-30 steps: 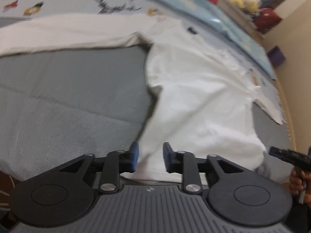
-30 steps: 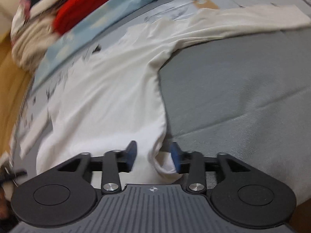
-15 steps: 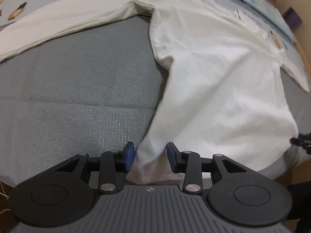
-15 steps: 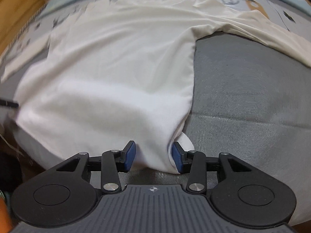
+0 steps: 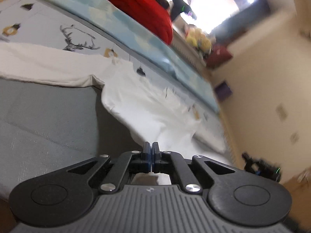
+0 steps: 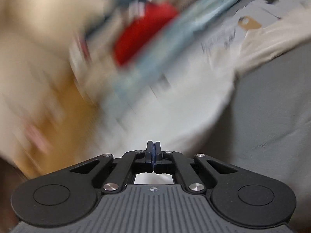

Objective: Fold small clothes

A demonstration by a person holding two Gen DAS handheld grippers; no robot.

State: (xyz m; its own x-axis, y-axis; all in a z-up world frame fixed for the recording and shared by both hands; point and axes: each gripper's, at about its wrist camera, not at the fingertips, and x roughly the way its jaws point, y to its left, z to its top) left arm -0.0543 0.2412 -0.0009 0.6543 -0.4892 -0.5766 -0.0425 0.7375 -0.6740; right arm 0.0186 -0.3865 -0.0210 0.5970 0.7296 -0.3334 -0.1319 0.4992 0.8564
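Note:
A white long-sleeved shirt (image 5: 147, 104) lies spread on a grey bed cover (image 5: 42, 116), one sleeve (image 5: 38, 66) stretched out to the left. My left gripper (image 5: 151, 145) is shut on the shirt's bottom hem, which rises off the bed to the pinched blue pads. In the right wrist view, badly blurred, the same white shirt (image 6: 186, 104) runs up to my right gripper (image 6: 153, 144), shut on the hem's other corner. White cloth shows behind both pairs of closed fingers. The right gripper (image 5: 260, 167) also shows as a dark shape at the left view's right edge.
A patterned pale sheet (image 5: 58, 31) and a light blue blanket (image 5: 124, 31) lie beyond the shirt. A red folded cloth (image 5: 143, 9) sits on the pile at the bed's far side. A cream wall (image 5: 272, 97) and a bright window (image 5: 217, 3) stand to the right.
Both grippers have closed on the hem that lay between their open pads. Both have lifted and tipped upward, raising the hem off the bed; the views now reach the wall and window.

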